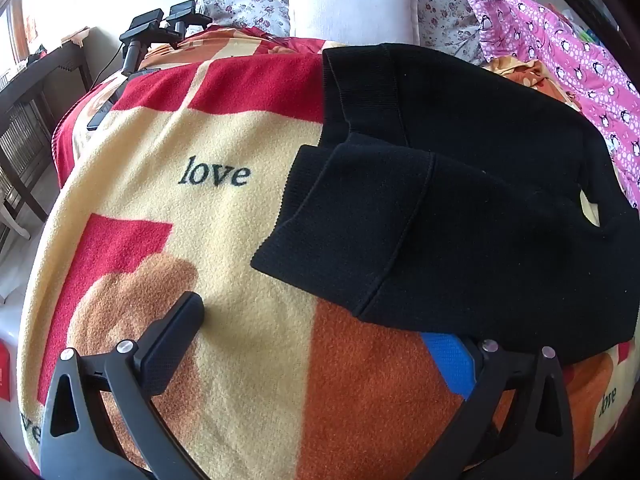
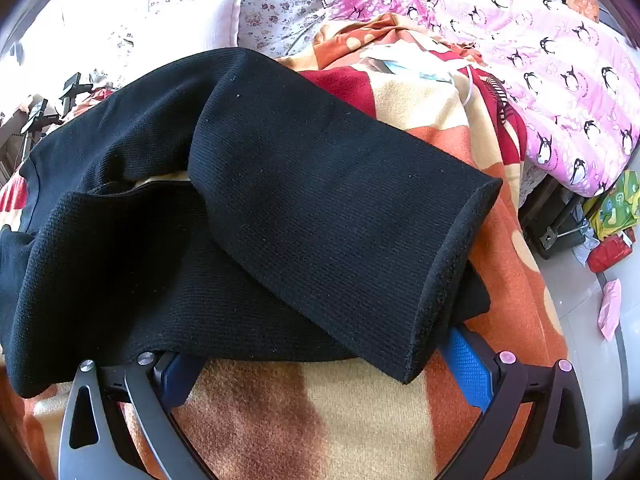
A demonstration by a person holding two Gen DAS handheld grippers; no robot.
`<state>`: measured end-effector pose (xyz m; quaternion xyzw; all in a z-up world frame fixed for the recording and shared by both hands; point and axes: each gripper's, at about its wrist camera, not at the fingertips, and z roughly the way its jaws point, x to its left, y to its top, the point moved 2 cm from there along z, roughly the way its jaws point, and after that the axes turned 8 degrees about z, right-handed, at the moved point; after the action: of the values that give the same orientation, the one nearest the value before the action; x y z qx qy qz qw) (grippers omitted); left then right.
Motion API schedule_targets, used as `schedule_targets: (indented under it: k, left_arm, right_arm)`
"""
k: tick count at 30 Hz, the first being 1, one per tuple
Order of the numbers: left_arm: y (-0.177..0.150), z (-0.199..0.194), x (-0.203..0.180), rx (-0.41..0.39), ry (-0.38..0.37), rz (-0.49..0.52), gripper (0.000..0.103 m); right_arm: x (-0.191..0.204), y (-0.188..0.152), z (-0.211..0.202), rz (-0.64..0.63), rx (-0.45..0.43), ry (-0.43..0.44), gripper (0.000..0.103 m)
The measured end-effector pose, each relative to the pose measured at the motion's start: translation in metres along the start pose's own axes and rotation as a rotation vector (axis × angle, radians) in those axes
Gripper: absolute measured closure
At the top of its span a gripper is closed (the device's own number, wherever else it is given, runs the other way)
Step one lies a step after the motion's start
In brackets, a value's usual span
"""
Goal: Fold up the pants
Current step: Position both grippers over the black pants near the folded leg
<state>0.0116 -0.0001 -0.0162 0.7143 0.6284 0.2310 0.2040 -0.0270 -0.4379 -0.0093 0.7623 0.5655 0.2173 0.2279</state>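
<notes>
Black knit pants lie partly folded on a fleece blanket printed with "love". In the left wrist view the waistband is at the back and a folded layer lies in front. My left gripper is open; its left finger rests on the blanket, its blue-padded right finger is tucked under the pants' near edge. In the right wrist view the pants show one leg laid over the other, its hem at the right. My right gripper is open, both fingers under the near edge of the fabric.
A white pillow and floral bedding lie at the back. A pink penguin quilt lies to the right. Black camera stands stand at the back left. The bed edge and cluttered floor are at the right.
</notes>
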Motion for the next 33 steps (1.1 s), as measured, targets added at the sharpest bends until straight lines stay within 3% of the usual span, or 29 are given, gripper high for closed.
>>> schedule_targets:
  k: [5, 11, 15, 19, 23, 26, 29, 33]
  left_arm:
    - [0.0, -0.007, 0.006, 0.061, -0.039, 0.023, 0.0]
    - [-0.001, -0.056, 0.023, -0.031, 0.006, -0.018, 0.0]
    - [0.001, -0.084, 0.022, -0.07, -0.023, -0.03, 0.0]
    - [0.005, -0.083, 0.007, -0.063, -0.055, 0.002, 0.0]
    - [0.002, -0.069, 0.0, -0.058, -0.066, 0.002, 0.0]
    - [-0.001, -0.059, -0.002, -0.05, -0.059, 0.002, 0.0]
    - [-0.002, -0.049, -0.001, -0.039, -0.053, -0.013, 0.0]
    - [0.001, -0.038, 0.001, -0.038, -0.064, -0.066, 0.0]
  right_arm:
    - [0.001, 0.0, 0.001, 0.002, 0.002, 0.002, 0.001]
    - [0.002, 0.0, 0.003, 0.002, 0.002, 0.001, 0.001]
    - [0.003, 0.0, 0.004, 0.018, 0.0, -0.011, 0.001]
    - [0.005, 0.002, 0.005, 0.034, 0.011, -0.023, 0.001]
    - [0.002, -0.006, -0.005, 0.019, 0.082, 0.008, 0.001]
    - [-0.004, -0.028, -0.029, 0.051, 0.076, 0.089, 0.001]
    - [-0.008, -0.041, -0.052, 0.063, 0.033, 0.111, 0.001]
    - [-0.012, -0.038, -0.063, 0.117, 0.025, 0.204, 0.001]
